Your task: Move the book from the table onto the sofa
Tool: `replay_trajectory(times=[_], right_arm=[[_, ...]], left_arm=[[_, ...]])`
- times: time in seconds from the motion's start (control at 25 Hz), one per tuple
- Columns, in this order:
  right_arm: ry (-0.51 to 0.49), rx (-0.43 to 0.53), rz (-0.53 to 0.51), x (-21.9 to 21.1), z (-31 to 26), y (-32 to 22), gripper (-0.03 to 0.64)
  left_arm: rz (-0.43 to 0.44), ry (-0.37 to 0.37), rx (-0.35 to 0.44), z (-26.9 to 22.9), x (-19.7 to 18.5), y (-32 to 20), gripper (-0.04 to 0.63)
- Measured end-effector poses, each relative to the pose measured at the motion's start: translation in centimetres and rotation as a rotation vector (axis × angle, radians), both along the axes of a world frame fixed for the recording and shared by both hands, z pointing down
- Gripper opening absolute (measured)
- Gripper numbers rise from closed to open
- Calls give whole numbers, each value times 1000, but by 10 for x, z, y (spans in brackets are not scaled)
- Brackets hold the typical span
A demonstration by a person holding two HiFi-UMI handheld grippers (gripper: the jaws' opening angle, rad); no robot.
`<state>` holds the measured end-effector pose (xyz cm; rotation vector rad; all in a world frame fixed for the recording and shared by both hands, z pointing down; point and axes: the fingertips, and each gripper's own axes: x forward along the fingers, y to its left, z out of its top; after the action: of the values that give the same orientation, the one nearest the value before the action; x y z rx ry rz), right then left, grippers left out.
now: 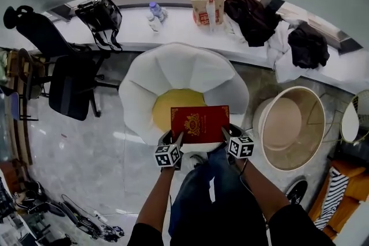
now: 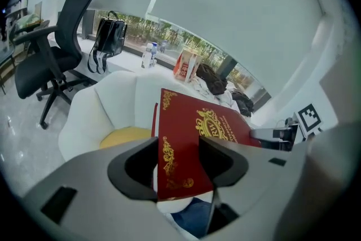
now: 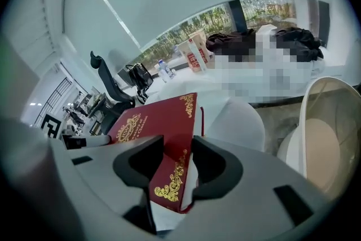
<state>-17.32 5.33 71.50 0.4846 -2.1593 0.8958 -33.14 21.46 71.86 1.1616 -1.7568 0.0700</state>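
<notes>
A dark red book (image 1: 199, 123) with gold ornament hangs flat in the air over the near rim of the white petal-shaped sofa (image 1: 144, 80), which has a yellow seat cushion (image 1: 165, 105). My left gripper (image 1: 176, 139) is shut on the book's near left corner (image 2: 175, 163). My right gripper (image 1: 226, 134) is shut on its near right corner (image 3: 169, 178). In the left gripper view (image 2: 179, 162) the cover stands between the jaws; in the right gripper view (image 3: 177, 163) the cover and white page edge sit between them.
A black office chair (image 1: 69, 80) stands left of the sofa. A round beige tub chair (image 1: 291, 127) is at the right. The window ledge (image 1: 184, 29) behind holds a black bag (image 1: 101, 14), bottles (image 1: 154, 15), a carton (image 1: 207, 11) and dark clothes (image 1: 253, 17).
</notes>
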Motion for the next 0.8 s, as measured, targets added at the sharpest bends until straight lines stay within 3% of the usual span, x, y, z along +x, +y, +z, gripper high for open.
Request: replay_trajectory(times=[0.36, 0.56, 0.8], right_arm=[[58, 5, -64, -25, 46, -58, 178], [93, 30, -98, -31, 70, -71, 179], [131, 22, -109, -24, 109, -93, 181]], left_arm=[[-57, 55, -25, 55, -16, -49, 227], [-63, 130, -42, 88, -16, -60, 227], [-78, 163, -62, 131, -4, -80, 227]])
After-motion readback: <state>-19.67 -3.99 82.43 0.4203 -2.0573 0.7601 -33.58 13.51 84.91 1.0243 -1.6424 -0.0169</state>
